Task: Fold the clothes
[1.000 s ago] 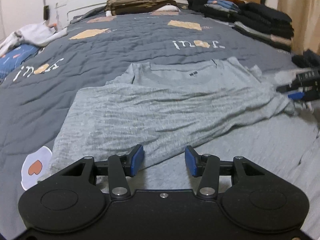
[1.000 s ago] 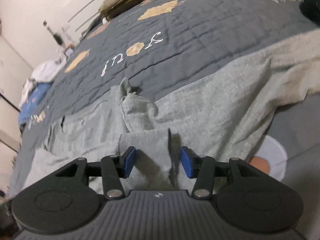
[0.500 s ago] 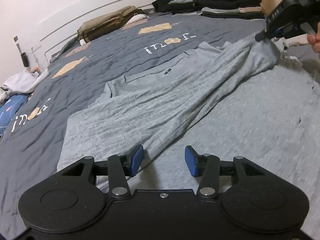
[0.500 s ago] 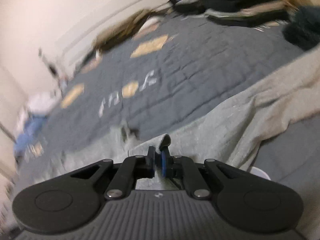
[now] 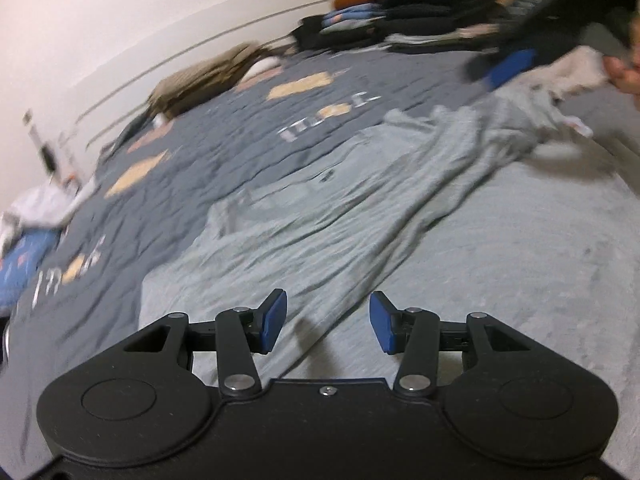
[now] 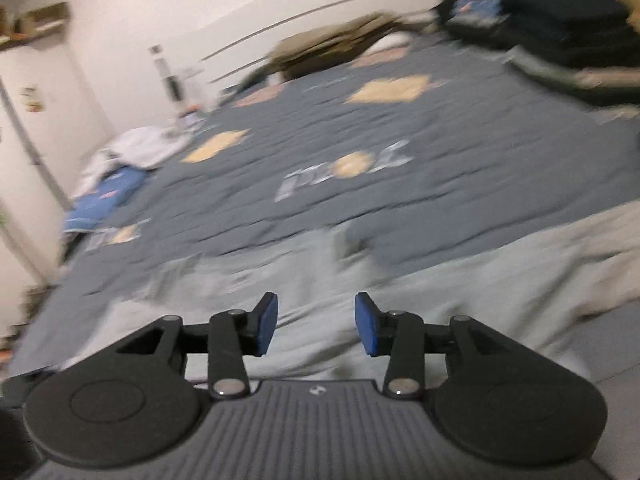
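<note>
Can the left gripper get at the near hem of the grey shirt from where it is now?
Probably yes. The left gripper has its jaws apart and empty, with the grey shirt lying flat just beyond them on the bed; nothing sits between.

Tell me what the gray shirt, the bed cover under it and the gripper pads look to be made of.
Gray shirt: soft heathered knit, probably cotton jersey; it creases loosely. Bed cover: quilted matte fabric, going by the stitched ridges and sewn-on patches. Left gripper pads: smooth blue, probably rubber or plastic, on black plastic-looking arms.
</note>
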